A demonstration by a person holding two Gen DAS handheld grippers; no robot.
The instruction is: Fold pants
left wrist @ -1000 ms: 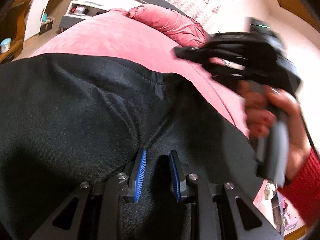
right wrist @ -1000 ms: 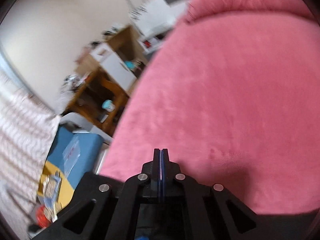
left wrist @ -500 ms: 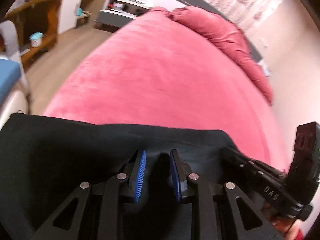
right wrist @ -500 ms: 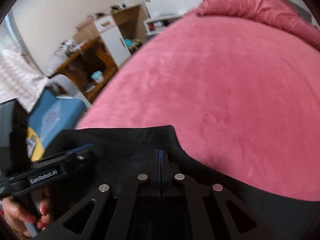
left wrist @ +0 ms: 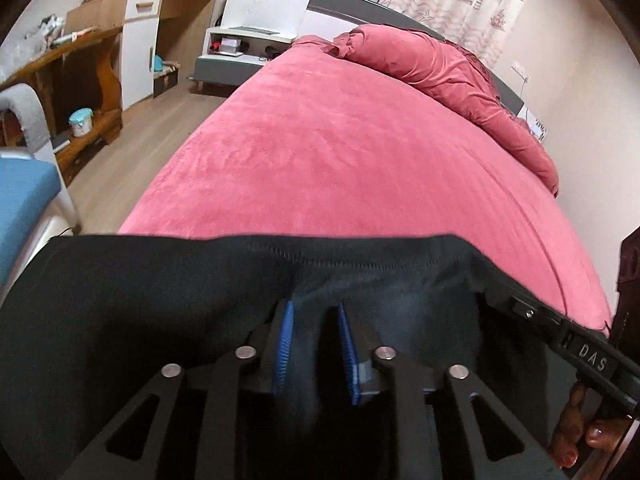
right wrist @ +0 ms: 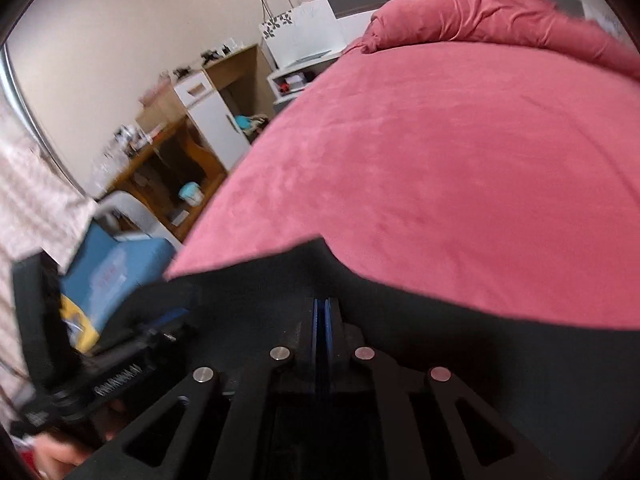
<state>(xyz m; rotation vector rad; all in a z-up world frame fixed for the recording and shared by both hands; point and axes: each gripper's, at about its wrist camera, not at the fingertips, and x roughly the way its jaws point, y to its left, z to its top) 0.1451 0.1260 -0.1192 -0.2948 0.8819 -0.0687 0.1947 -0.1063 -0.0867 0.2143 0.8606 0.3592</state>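
The black pants (left wrist: 168,292) lie across the near end of a bed covered with a pink velour bedspread (left wrist: 352,160), their stitched edge running side to side in the left wrist view and hiding the foot of the bed from both cameras. The left tool (left wrist: 316,320) reaches into this dark cloth with its blue-padded fingers (left wrist: 285,336) set a little apart; a fold of the pants stands between them, and the jaws are opening, so the pads do not look pressed onto the fabric. The right tool (right wrist: 322,312) has its two blue pads (right wrist: 329,320) drawn together with only a thin line between them, lying against the black fabric; whether any cloth is pinched in that line cannot be told. In the left wrist view the right tool's black body (left wrist: 576,344) comes in from the right edge, with the fingertips of the right hand (left wrist: 580,428) curled round its handle just beside the pants. In the right wrist view the left tool (right wrist: 120,364) shows blurred at the lower left, over the pants' edge. A crumpled pink duvet (left wrist: 436,68) is bunched at the far head of the bed. Beyond the bed stand a white nightstand (left wrist: 236,46), a wooden desk (left wrist: 84,76) and a blue cushioned seat (left wrist: 20,200) on the wooden floor.
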